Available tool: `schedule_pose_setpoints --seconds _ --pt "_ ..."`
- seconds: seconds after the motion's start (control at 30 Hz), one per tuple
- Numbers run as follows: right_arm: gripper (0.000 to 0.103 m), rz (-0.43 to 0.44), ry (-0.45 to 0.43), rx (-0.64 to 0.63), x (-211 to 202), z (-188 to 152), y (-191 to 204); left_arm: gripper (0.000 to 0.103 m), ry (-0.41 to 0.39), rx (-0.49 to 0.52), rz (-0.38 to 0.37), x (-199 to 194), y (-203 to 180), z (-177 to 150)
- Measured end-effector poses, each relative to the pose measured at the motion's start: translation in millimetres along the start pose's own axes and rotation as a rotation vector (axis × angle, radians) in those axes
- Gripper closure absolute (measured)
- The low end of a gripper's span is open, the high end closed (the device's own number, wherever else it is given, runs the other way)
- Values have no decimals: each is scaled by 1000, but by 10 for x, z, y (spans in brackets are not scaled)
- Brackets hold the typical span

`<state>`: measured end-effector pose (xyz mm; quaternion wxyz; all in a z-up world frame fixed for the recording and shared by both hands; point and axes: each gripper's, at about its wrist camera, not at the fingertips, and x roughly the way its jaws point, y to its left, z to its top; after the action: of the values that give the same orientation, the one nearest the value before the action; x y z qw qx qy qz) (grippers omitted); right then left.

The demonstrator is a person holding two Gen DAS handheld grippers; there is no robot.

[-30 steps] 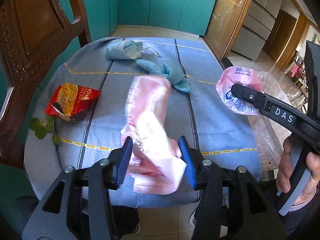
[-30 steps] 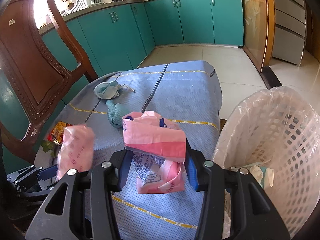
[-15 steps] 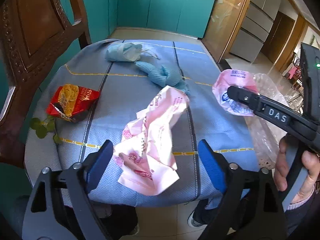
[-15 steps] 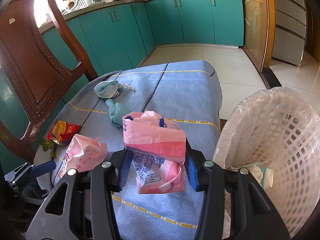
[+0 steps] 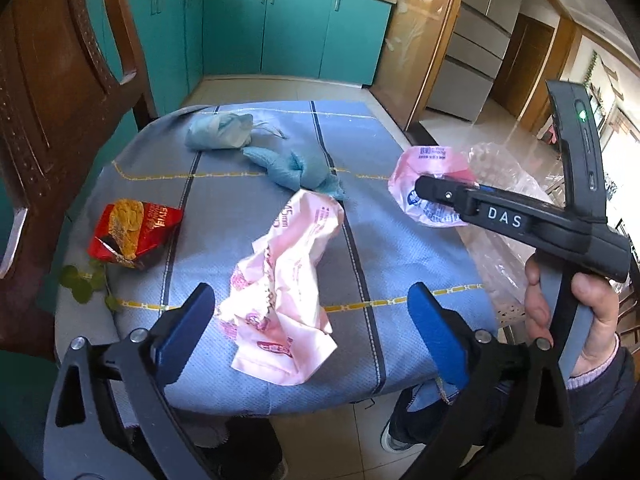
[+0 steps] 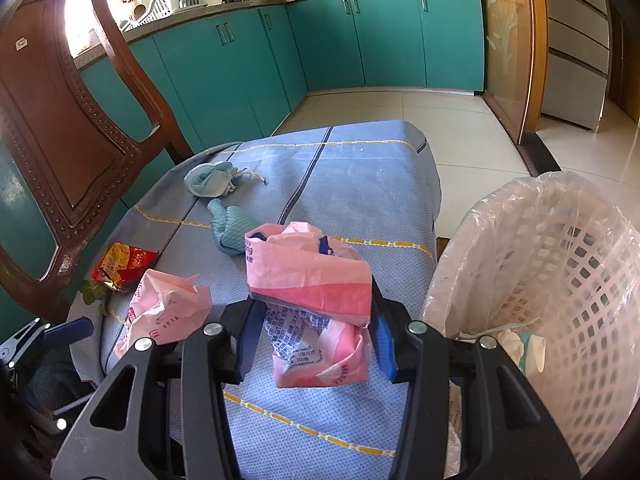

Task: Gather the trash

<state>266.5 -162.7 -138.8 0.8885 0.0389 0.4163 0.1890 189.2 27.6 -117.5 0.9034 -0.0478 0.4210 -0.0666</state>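
My left gripper (image 5: 312,328) is open and empty, just behind a crumpled pink plastic wrapper (image 5: 280,276) that lies on the blue tablecloth (image 5: 240,204); the wrapper also shows in the right wrist view (image 6: 168,312). My right gripper (image 6: 312,344) is shut on a second pink wrapper (image 6: 308,292), held above the table's near right corner, left of the white lattice trash basket (image 6: 560,280). From the left wrist view that gripper (image 5: 432,196) holds its wrapper (image 5: 428,176) beside the bin liner (image 5: 504,208).
A red snack packet (image 5: 132,232), a teal glove (image 5: 296,172) and a light-blue mask (image 5: 220,132) lie on the cloth. Green leaves (image 5: 84,284) lie at the left edge. A carved wooden chair (image 6: 60,128) stands on the left. Teal cabinets (image 6: 360,40) are behind.
My left gripper opened and let go of the pink wrapper, which dropped onto the tablecloth and unfolded; the gripper drew back. My right gripper stayed still with its wrapper.
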Motion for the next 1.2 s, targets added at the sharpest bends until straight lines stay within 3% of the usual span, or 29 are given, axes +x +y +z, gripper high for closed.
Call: schedule_pose_setpoints --seconds 0.17,0.27,0.37,0.5,0.63,0.73,0.77,0.8,1.0,1.2 --pt "55 -1 1 0 2 2 2 6 14 -70 1 52 135 35" --pt "55 0 1 0 5 3 5 6 20 -59 49 104 118 38" --pt "55 1 4 -4 12 -2 16 6 59 -22 96 229 55 43" --pt "55 -5 0 -18 7 -11 45 6 122 -86 60 412 119 49" --pt "55 -8 3 -23 16 -15 73 7 172 -77 94 562 112 9" --pt "55 -8 3 -34 23 -18 105 19 186 -51 99 622 57 -37" --pt "55 -9 3 -38 24 -18 117 31 191 -43 102 642 47 -52" --pt "55 -9 2 -43 21 -24 125 33 200 -35 111 672 33 -71" --pt "55 -16 -2 -48 13 -27 131 42 145 -49 125 588 29 -86" --pt "55 -17 -7 -49 -3 -24 135 43 10 -15 204 275 -47 -12"
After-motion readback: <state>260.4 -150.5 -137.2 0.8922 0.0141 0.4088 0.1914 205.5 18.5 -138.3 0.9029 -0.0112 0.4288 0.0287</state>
